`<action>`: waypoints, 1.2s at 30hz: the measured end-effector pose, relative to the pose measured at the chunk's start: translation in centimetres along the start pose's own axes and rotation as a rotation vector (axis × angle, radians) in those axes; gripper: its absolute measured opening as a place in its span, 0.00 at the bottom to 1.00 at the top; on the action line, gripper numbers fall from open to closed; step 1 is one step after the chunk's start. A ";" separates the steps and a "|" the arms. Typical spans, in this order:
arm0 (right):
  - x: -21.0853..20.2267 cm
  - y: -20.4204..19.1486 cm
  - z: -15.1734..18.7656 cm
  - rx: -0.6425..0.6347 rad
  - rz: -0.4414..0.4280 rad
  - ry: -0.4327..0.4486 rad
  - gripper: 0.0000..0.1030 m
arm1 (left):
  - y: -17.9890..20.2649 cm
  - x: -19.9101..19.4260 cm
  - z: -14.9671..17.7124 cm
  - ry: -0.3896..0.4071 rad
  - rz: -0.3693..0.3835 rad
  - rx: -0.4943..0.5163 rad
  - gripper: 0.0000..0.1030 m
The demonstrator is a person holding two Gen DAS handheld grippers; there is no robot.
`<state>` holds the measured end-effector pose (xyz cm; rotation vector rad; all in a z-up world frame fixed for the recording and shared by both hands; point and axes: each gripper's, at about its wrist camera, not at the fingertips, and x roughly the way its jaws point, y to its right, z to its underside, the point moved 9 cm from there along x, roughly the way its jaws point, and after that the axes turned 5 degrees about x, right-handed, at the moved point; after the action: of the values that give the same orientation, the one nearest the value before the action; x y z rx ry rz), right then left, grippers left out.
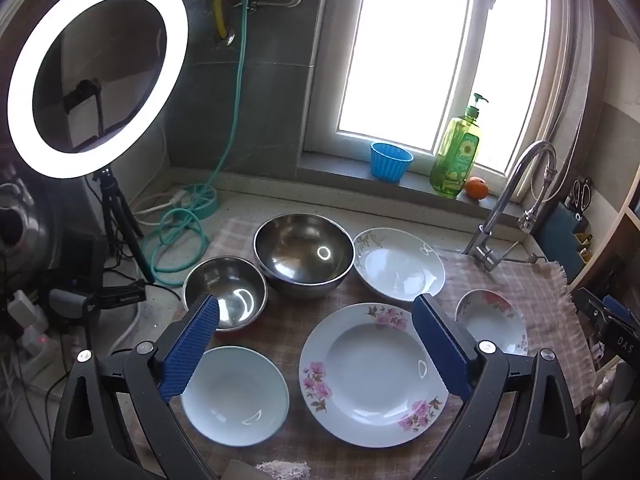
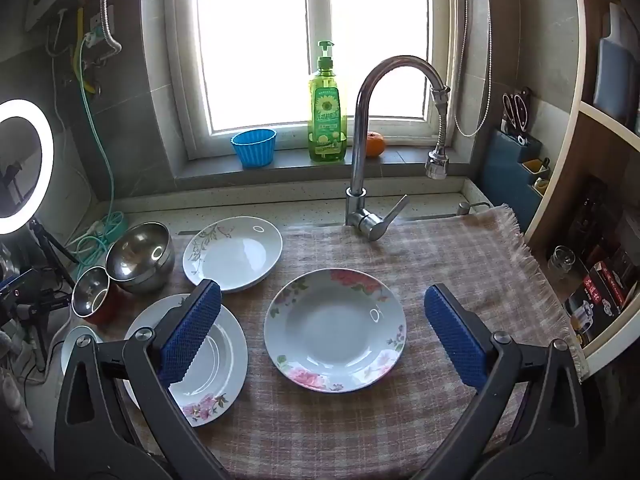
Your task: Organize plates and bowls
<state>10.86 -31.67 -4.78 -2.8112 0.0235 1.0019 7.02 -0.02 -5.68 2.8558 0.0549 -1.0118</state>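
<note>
Left wrist view first, and we see our left gripper [image 1: 316, 308] spread wide with nothing between its blue pads, hovering above the checked cloth [image 1: 516, 284]. Nearest, just below the left pad, sits the plain white bowl [image 1: 236, 394]. Beside it, under the right pad, lies the big pink-flowered plate [image 1: 372, 374], the pad overlapping its right rim in our sight. Outside the right pad, a little further off, we spot the small red-flowered plate [image 1: 490, 322]. Beyond the left fingertip is the small steel bowl [image 1: 225, 292], touching or nearly touching the large steel bowl [image 1: 304, 254] behind it, which sits straight ahead between the pads. To its right rests the white plate with a leaf pattern [image 1: 400, 264]. Further back we have the faucet [image 1: 512, 204], and on the sill the blue cup [image 1: 391, 161], green soap bottle [image 1: 458, 152] and orange [image 1: 476, 188]. The ring light [image 1: 98, 74] glows far left.

Over on the right wrist view, our right gripper [image 2: 322, 306] is also wide apart and empty. The small red-flowered plate [image 2: 335, 330] lies squarely between its pads on the cloth. The left pad overlaps the pink-flowered plate [image 2: 218, 364]; the leaf plate [image 2: 232, 254] sits beyond that fingertip, with both steel bowls further left.
</note>
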 end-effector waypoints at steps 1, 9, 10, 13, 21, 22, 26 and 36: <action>0.0 -0.1 -0.1 -0.001 -0.002 0.003 1.00 | 0.0 0.0 0.0 0.000 0.000 0.003 0.94; -0.7 -0.1 -0.6 -0.008 0.015 0.023 1.00 | -1.5 0.2 -0.1 0.000 -0.005 0.008 0.94; -0.9 0.3 -1.0 0.003 0.012 0.023 1.00 | -1.1 0.0 0.1 0.008 -0.014 0.008 0.94; -0.9 0.2 -1.3 0.003 0.011 0.017 1.00 | -0.7 -0.4 0.0 0.013 -0.017 0.017 0.94; -0.7 -0.6 -0.9 -0.004 0.024 0.031 1.00 | -0.7 -0.5 -0.3 0.014 -0.021 0.021 0.94; -0.7 -0.6 -1.0 -0.005 0.025 0.034 1.00 | -0.7 -0.4 -0.3 0.014 -0.022 0.021 0.94; -0.5 -0.7 -1.1 -0.010 0.026 0.039 1.00 | -0.7 -0.4 -0.4 0.015 -0.025 0.022 0.94; -0.1 -0.8 -0.7 -0.009 0.019 0.034 1.00 | -0.6 -0.4 -0.3 0.015 -0.026 0.021 0.94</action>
<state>11.26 -31.04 -4.03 -2.8416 0.0501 0.9610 6.85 0.61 -5.22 2.8890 0.0831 -1.0009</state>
